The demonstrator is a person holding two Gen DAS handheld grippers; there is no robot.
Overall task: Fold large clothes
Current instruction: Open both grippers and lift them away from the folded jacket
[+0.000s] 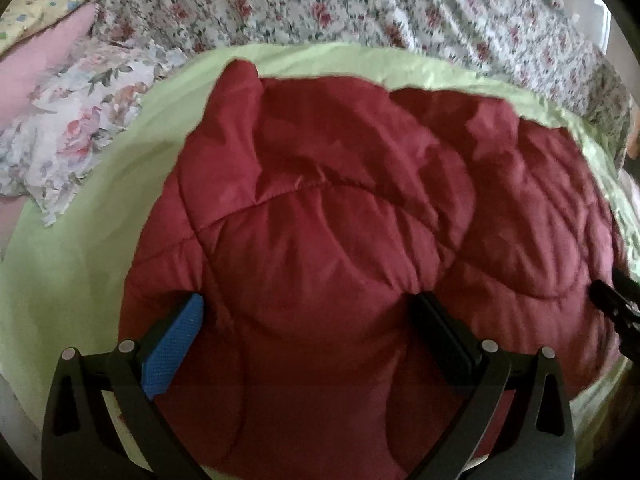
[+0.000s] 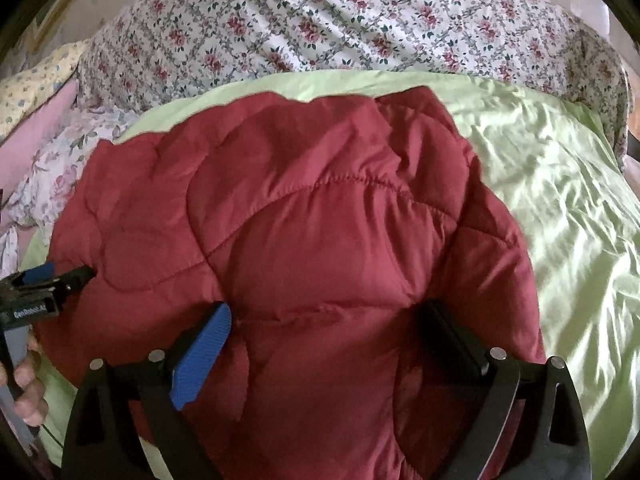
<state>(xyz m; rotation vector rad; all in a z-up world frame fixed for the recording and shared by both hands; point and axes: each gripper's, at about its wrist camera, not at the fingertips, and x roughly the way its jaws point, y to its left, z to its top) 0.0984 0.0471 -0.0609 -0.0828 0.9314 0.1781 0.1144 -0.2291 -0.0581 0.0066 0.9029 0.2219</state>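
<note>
A dark red quilted jacket (image 1: 340,208) lies bunched on a light green sheet (image 1: 80,280); it also fills the right wrist view (image 2: 312,240). My left gripper (image 1: 308,304) is open, its fingers spread wide with the red fabric bulging between them. My right gripper (image 2: 326,312) is open in the same way, wide over the near part of the jacket. The left gripper also shows at the left edge of the right wrist view (image 2: 60,280), against the jacket's left side. The right gripper's tip shows at the right edge of the left wrist view (image 1: 612,296).
A floral bedspread (image 2: 340,20) covers the bed behind the green sheet (image 2: 560,200). A flowered cloth (image 1: 80,132) and pink and yellow pillows (image 1: 40,72) lie at the left. A hand (image 2: 28,392) holds the left gripper's handle.
</note>
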